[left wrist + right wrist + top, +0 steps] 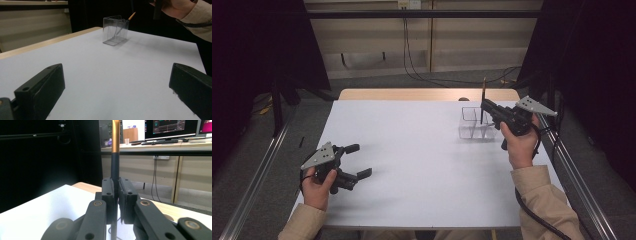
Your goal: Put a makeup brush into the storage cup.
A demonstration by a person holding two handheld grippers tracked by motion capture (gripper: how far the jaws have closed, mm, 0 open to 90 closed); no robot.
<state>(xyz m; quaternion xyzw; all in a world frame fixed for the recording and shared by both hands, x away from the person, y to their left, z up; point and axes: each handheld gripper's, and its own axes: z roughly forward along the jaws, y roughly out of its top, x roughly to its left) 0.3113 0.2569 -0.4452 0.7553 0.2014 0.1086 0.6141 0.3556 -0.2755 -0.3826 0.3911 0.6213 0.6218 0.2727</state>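
A slim black pen with an orange-brown top (483,102) stands upright over a clear plastic box (476,123) at the table's far right. My right gripper (484,106) is shut on the pen; in the right gripper view the two jaws press on the pen (115,167) from both sides. The pen's lower end hangs inside or just above the box; which of the two I cannot tell. In the left gripper view the clear box (115,30) stands far off with the pen's tip (131,16) behind it. My left gripper (358,161) rests open near the table's front left.
The white table top (412,150) has a wooden strip (427,94) along its far edge. Metal rails (257,180) run along both sides of the table. Black curtains hang left and right. A desk with monitors (172,127) stands beyond the table.
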